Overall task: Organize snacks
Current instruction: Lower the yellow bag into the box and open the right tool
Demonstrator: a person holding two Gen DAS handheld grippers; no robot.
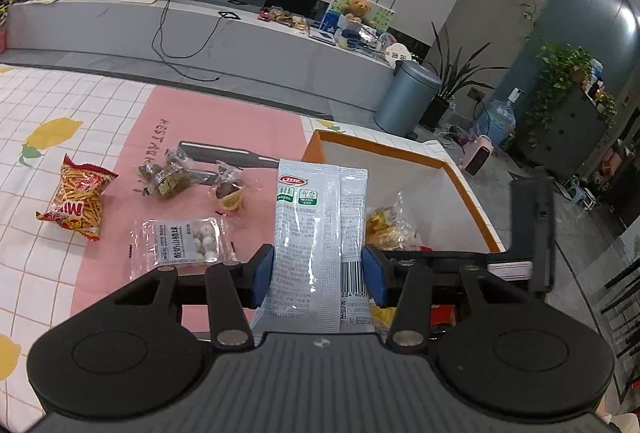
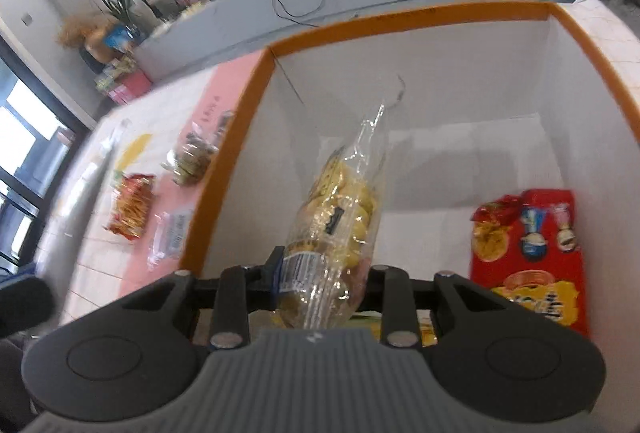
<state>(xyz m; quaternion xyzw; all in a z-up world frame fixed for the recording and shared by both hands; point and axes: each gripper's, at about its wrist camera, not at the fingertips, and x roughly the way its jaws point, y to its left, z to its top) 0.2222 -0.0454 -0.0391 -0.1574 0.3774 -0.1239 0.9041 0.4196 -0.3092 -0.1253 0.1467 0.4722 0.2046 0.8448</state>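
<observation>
My left gripper (image 1: 319, 267) is shut on a pale grey sachet (image 1: 320, 217) that stands upright between its blue pads, beside the near left corner of the orange-rimmed white box (image 1: 384, 147). My right gripper (image 2: 322, 273) is shut on a clear bag of yellow biscuits (image 2: 344, 201) and hangs over the inside of the box (image 2: 240, 137); the bag's top points toward the far wall. A red snack bag (image 2: 532, 253) lies on the box floor at the right. In the left wrist view the biscuit bag (image 1: 390, 229) shows inside the box.
Left of the box, on the pink and checked tablecloth, lie a red-and-yellow fries pack (image 1: 76, 201), a clear pack of white balls (image 1: 180, 241) and some small wrapped dark snacks (image 1: 168, 177). A long dark flat item (image 1: 224, 153) lies behind them. The table edge runs behind the box.
</observation>
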